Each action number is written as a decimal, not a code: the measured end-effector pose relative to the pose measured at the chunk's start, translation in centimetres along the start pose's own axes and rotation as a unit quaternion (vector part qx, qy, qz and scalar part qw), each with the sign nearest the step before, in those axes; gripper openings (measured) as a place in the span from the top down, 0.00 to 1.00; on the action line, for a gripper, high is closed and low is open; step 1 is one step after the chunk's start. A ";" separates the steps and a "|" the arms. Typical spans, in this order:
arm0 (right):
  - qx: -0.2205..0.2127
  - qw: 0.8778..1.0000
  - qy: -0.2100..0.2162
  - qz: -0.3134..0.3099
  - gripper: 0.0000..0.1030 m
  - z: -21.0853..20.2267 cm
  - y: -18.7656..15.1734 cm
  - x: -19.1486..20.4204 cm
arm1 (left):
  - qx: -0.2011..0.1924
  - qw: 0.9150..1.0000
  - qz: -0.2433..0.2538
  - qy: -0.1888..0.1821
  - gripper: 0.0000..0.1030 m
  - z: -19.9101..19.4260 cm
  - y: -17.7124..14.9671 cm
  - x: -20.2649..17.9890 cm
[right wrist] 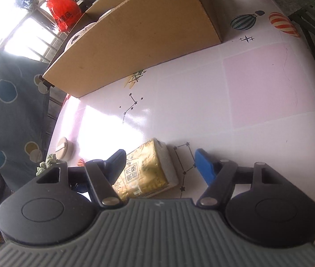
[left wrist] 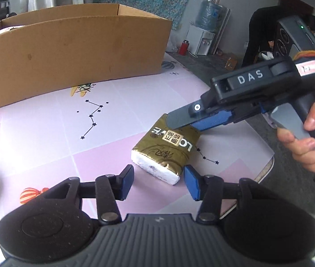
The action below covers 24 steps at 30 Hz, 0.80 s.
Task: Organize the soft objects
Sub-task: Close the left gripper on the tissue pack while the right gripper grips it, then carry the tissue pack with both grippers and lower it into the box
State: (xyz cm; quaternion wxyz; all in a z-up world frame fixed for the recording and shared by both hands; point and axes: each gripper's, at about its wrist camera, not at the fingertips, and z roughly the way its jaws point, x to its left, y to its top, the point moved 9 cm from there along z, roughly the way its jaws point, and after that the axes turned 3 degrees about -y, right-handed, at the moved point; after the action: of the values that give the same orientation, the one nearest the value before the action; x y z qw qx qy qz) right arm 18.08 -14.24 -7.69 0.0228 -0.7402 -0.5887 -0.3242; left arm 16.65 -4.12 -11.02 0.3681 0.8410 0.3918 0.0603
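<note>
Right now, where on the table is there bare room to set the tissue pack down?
Bare tabletop lies between the cardboard box and the tissue pack, widest towards the balloon prints. It is crowded around the pack, where the right tool and left tool straddle it.

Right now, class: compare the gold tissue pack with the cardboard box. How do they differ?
The tissue pack is small, shiny gold and white, and printed; the cardboard box is large, plain matte brown. The pack is sealed, while the box is open-topped with something pale inside. The pack lies between the open right gripper fingers; the box stands apart, untouched. Both rest on the pink table.
</note>
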 end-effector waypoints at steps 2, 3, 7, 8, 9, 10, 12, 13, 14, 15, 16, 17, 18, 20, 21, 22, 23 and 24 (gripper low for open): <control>0.012 1.000 -0.010 -0.027 0.56 0.3 -0.2 0.5 | -0.005 1.000 -0.017 -0.017 0.71 0.7 0.7 -0.3; 0.012 0.999 -0.012 -0.031 0.56 0.4 -0.1 0.6 | -0.004 1.000 -0.019 -0.022 0.71 1.3 0.9 -0.5; -0.002 0.999 -0.001 -0.040 0.56 0.5 0.1 0.7 | -0.008 1.000 -0.015 -0.010 0.73 1.9 1.5 -0.3; -0.003 0.999 0.005 -0.040 0.56 0.6 0.0 0.7 | -0.008 1.000 -0.017 -0.007 0.73 2.0 1.6 -0.1; -0.003 0.999 0.007 -0.043 0.56 0.6 0.0 0.9 | -0.008 1.000 -0.015 -0.003 0.73 2.0 1.7 0.0; -0.002 0.999 0.009 -0.048 0.56 0.7 -0.1 1.1 | -0.007 1.000 -0.008 0.002 0.73 2.0 1.7 0.1; -0.006 0.998 0.011 -0.058 0.55 0.5 -0.5 1.7 | -0.005 1.000 0.005 0.013 0.72 1.7 1.7 0.1; -0.006 0.998 0.013 -0.065 0.56 0.4 -0.5 2.0 | -0.007 1.000 0.011 0.016 0.72 1.4 1.6 0.1; -0.009 0.997 0.016 -0.072 0.56 0.2 -0.6 2.3 | -0.008 1.000 0.016 0.021 0.72 1.2 1.6 0.1; -0.012 0.997 0.023 -0.071 0.56 -0.1 -0.5 2.5 | -0.009 0.999 0.021 0.023 0.72 0.9 1.6 0.1; -0.014 0.997 0.031 -0.072 0.57 -0.4 -0.4 2.8 | -0.015 0.999 0.029 0.027 0.72 0.4 1.6 0.2; -0.018 0.997 0.035 -0.071 0.58 -0.7 -0.3 2.9 | -0.017 0.999 0.032 0.030 0.72 0.1 1.7 0.2; -0.019 0.996 0.041 -0.071 0.59 -1.0 -0.2 3.2 | -0.022 0.999 0.034 0.032 0.72 -0.4 1.7 0.3; -0.030 0.995 0.049 -0.075 0.60 -1.9 0.1 3.9 | -0.030 0.998 0.034 0.034 0.72 -1.4 1.9 0.3; -0.038 0.995 0.052 -0.078 0.60 -2.5 0.3 4.2 | -0.036 0.998 0.036 0.035 0.72 -2.0 2.1 0.2; -0.048 0.994 0.057 -0.077 0.60 -3.0 0.5 4.6 | -0.042 0.997 0.042 0.039 0.72 -2.6 2.4 0.1; -0.056 0.994 0.061 -0.077 0.60 -3.6 0.8 4.9 | -0.047 0.997 0.048 0.043 0.72 -3.2 2.6 0.0; -0.066 0.993 0.066 -0.078 0.60 -4.2 1.2 5.2 | -0.055 0.996 0.054 0.048 0.72 -3.9 3.0 -0.2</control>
State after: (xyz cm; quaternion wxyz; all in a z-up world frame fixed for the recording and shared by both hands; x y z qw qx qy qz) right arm 17.68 -11.91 -1.34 -0.0126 -0.6692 -0.6187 -0.4114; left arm 16.87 -3.31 -6.20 0.3902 0.8358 0.3591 0.1422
